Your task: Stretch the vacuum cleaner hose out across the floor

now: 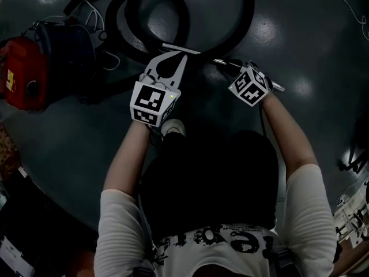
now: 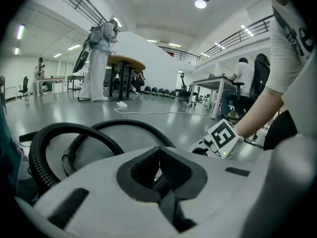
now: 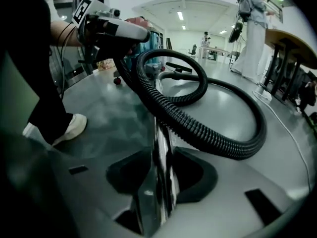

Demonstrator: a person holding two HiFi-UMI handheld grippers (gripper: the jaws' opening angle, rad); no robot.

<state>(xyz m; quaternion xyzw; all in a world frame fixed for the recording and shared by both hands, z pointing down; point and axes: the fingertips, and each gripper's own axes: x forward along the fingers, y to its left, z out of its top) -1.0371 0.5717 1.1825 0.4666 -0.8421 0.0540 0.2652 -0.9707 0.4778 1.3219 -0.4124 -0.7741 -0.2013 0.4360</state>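
The black ribbed vacuum hose (image 1: 173,16) lies in loops on the dark floor ahead of me. It leads to a chrome tube (image 1: 196,53). My left gripper (image 1: 182,55) points away from me, shut on the hose (image 2: 161,184), which sits in the hollow behind its closed tips (image 2: 159,150). The right gripper (image 1: 232,68) is further right along the chrome tube (image 3: 159,177). That tube runs between its jaws, which stand a little apart from it, so the right gripper (image 3: 163,155) is open. The hose (image 3: 198,128) curls just beyond.
A red and dark vacuum cleaner body (image 1: 26,74) sits at the left with a white cord (image 1: 95,16) beside it. My white shoe (image 1: 173,128) is under the left gripper. Desks, chairs and people stand far off across the hall (image 2: 223,93).
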